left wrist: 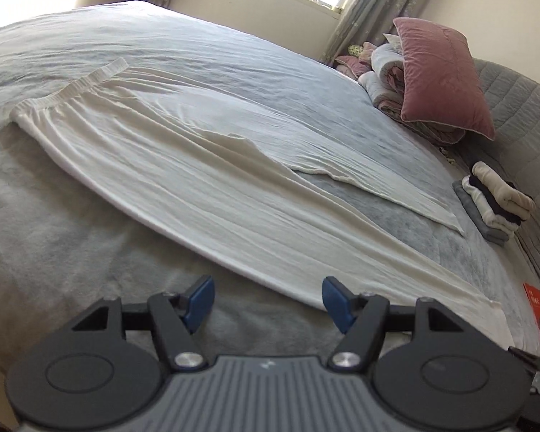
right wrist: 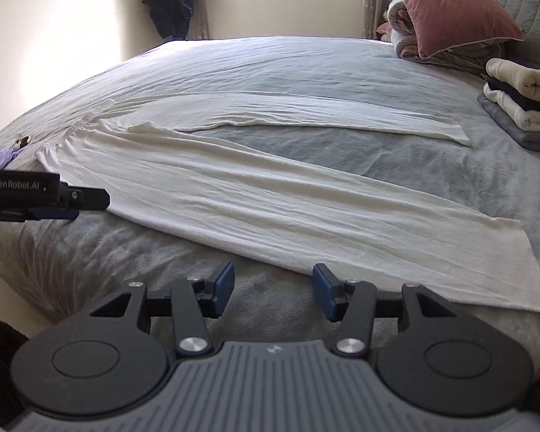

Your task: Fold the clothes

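**Thin white trousers lie flat, both grippers empty at the near edge**

The left gripper (left wrist: 268, 300) hangs with jaws apart and nothing between them, just short of the near leg's long edge. The right gripper (right wrist: 273, 295) likewise stands released and empty, beside the same leg nearer its hem.

The long, crinkled white cotton trousers (right wrist: 270, 194) lie spread across the grey plush bed cover (right wrist: 126, 252), legs splayed apart, elastic waistband (left wrist: 68, 90) to the left. The cloth looks light, limp and likely to sag or slide, so pinching hem corners and waistband ends would probably control it best.

Between the legs bare cover shows, giving room to fold. Farther right, a stack of folded clothes (right wrist: 522, 108) and a dusty-pink velvet pillow (left wrist: 442, 75) bound the working space.
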